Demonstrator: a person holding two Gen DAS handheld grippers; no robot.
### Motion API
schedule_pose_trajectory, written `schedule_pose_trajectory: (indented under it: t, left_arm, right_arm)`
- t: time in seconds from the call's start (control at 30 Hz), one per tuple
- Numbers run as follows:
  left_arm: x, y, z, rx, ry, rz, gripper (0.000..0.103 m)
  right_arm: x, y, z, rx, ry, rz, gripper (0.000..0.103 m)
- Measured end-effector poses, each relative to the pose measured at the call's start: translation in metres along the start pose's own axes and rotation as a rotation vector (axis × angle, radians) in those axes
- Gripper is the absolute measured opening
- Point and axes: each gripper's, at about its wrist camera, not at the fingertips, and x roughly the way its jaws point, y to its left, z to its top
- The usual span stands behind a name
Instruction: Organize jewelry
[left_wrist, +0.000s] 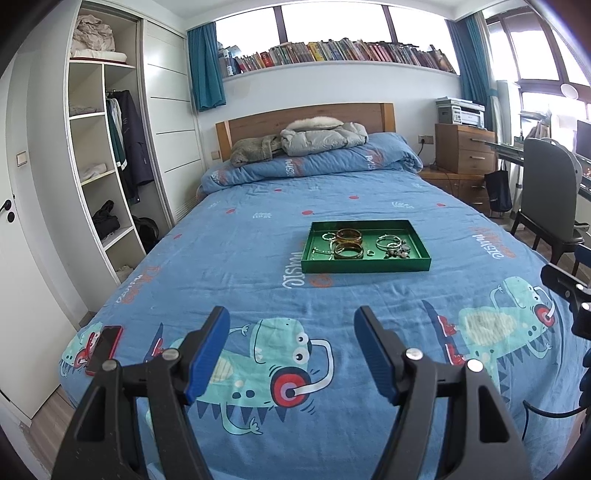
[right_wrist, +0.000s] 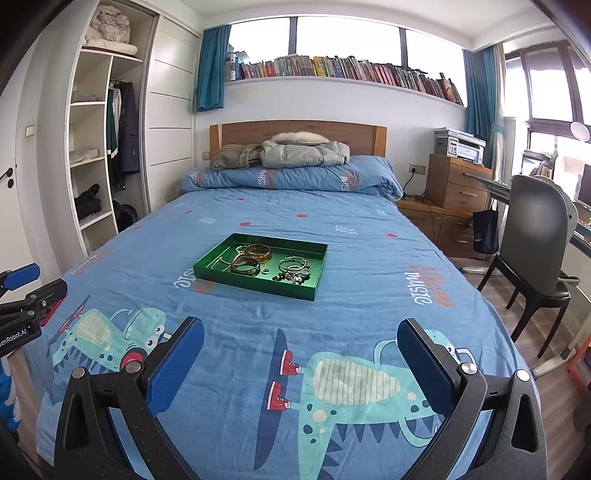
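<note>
While hovering over the foot edge of the bed (left_wrist: 258, 206), both spread wide and empty: left gripper (left_wrist: 291, 354), right gripper (right_wrist: 301, 354). Bangles (left_wrist: 348, 242) and smaller pieces (right_wrist: 293, 271) gathered loose in the green tray (left_wrist: 365, 265) mid-bed, probably for containment. Red phone (left_wrist: 105, 349) at the near left corner visible only from the left wrist.

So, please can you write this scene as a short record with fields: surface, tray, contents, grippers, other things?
surface: bed with blue cartoon-print cover
tray: green tray lying flat mid-bed, ahead of both grippers
contents: two amber bangles, silver bangles, dark bead piece, all inside the tray
left gripper: jaws open, empty, above the cover
right gripper: jaws open, empty, above the cover
other things: red phone at the bed's left near corner
</note>
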Motion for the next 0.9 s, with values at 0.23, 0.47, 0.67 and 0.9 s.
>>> schedule_pose_trajectory:
  t: [0.23, 0.47, 0.67, 0.9]
  left_arm:
    - [0.007, -0.005, 0.002, 0.004, 0.014, 0.006, 0.068]
    - [0.012, -0.006, 0.004, 0.006, 0.018, 0.012, 0.068]
    - [0.016, -0.006, 0.005, 0.003, 0.022, 0.015, 0.068]
    - [0.019, -0.005, 0.004, 0.002, 0.027, 0.014, 0.068]
  right_arm:
    - [0.007, -0.007, 0.000, 0.006, 0.000, -0.005, 0.103]
    - [0.011, -0.010, 0.002, 0.001, -0.009, -0.013, 0.103]
    - [0.014, -0.014, 0.001, 0.009, -0.004, -0.017, 0.103]
    - [0.018, -0.015, -0.003, 0.015, 0.007, -0.021, 0.103]
